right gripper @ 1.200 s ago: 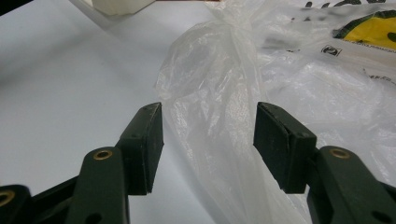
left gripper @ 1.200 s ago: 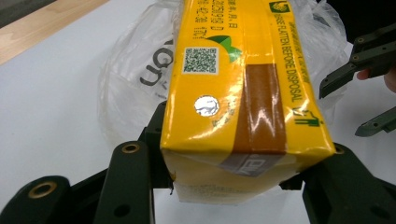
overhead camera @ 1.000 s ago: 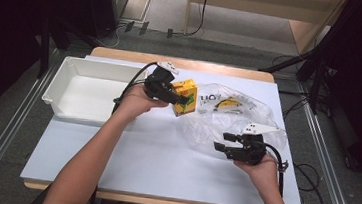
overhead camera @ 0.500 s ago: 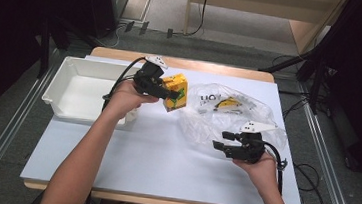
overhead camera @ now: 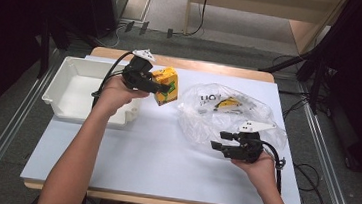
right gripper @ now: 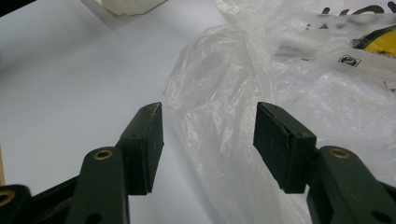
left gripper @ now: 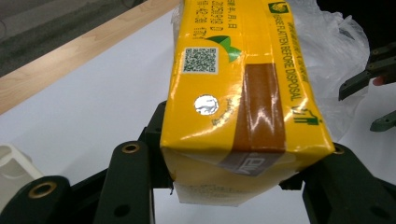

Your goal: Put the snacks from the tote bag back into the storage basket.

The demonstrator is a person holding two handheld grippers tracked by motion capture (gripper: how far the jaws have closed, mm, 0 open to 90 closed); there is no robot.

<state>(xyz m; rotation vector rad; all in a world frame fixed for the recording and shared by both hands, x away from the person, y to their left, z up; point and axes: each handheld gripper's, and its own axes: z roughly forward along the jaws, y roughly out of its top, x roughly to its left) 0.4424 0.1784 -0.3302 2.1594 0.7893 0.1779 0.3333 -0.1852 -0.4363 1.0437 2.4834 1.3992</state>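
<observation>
I had carried the yellow cardboard drink carton, clamped in my left gripper, away from the clear plastic bag toward the white plastic tray, right gripper gaping empty beside the bag.

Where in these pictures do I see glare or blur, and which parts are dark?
Left gripper view: glare streaks on the brown stripe of the yellow carton. Right gripper view: the print on the plastic bag is blurred at top right, while the jaws look sharp. High view: the white table is bright, the surroundings dark.
</observation>
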